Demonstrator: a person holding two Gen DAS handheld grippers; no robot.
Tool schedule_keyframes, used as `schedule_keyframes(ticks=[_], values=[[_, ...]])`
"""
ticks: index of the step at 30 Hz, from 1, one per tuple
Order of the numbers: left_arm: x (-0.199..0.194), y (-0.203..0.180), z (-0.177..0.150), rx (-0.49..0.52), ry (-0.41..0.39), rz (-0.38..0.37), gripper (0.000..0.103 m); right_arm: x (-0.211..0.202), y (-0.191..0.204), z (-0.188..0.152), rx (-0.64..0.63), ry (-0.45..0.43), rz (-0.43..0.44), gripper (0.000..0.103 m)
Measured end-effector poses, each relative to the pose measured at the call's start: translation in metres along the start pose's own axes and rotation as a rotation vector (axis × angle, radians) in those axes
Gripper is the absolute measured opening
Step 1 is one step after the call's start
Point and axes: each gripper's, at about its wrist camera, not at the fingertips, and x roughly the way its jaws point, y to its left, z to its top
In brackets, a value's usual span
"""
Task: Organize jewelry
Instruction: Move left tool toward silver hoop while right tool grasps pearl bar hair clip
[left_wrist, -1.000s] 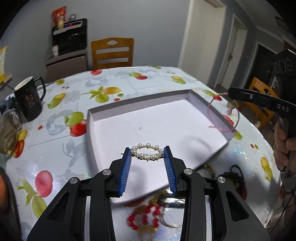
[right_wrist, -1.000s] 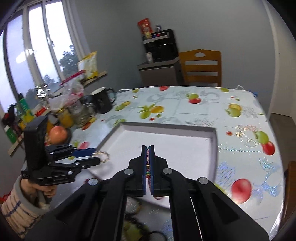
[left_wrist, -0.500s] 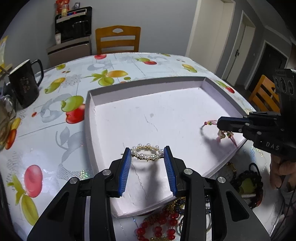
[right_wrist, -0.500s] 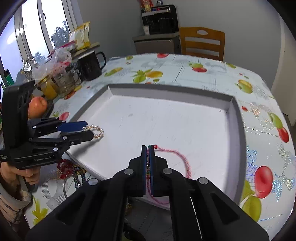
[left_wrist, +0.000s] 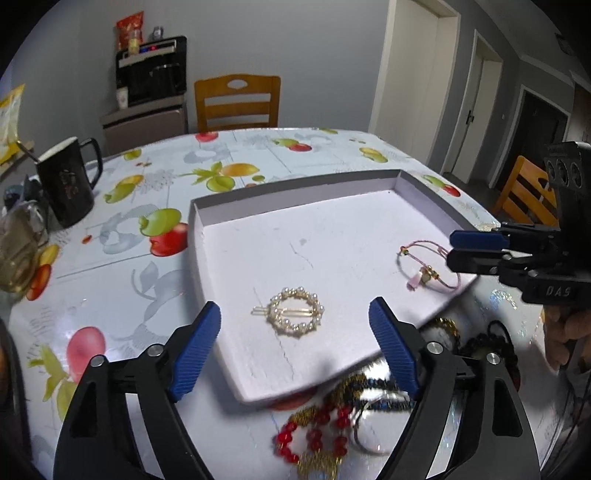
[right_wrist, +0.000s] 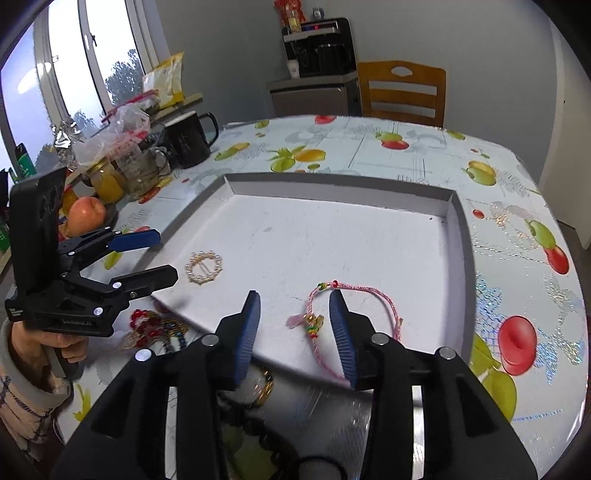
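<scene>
Pearl hair clip (left_wrist: 294, 312) and pink bracelet (right_wrist: 351, 314) loose in tray (left_wrist: 295, 192); both tongs apart; jewelry heap (left_wrist: 332, 428) blurred.

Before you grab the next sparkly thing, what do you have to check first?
1. Left gripper open and empty: ok.
2. Right gripper open and empty: ok.
3. Pearl hair clip lying flat inside the white tray: ok.
4. Pink bracelet fully inside the tray: cannot tell, its near loop sits at the front edge.
5. More jewelry waiting: ok, red bead strand lies on the table in front of the tray.
6. Red bead strand free of the pile around it: cannot tell, blurred.
</scene>
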Motion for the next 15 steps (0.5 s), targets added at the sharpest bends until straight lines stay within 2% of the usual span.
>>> schedule_keyframes(ticks=[7, 15], values=[[-0.027, -0.006, -0.018, 0.028, -0.041, -0.018, 0.085, -0.034, 0.005, -0.019, -0.014, -0.031, 0.006, 0.049], [-0.04, -0.032, -0.042, 0.115, -0.021, -0.06, 0.085, -0.043, 0.008, -0.047, -0.021, 0.013, 0.003, 0.051]])
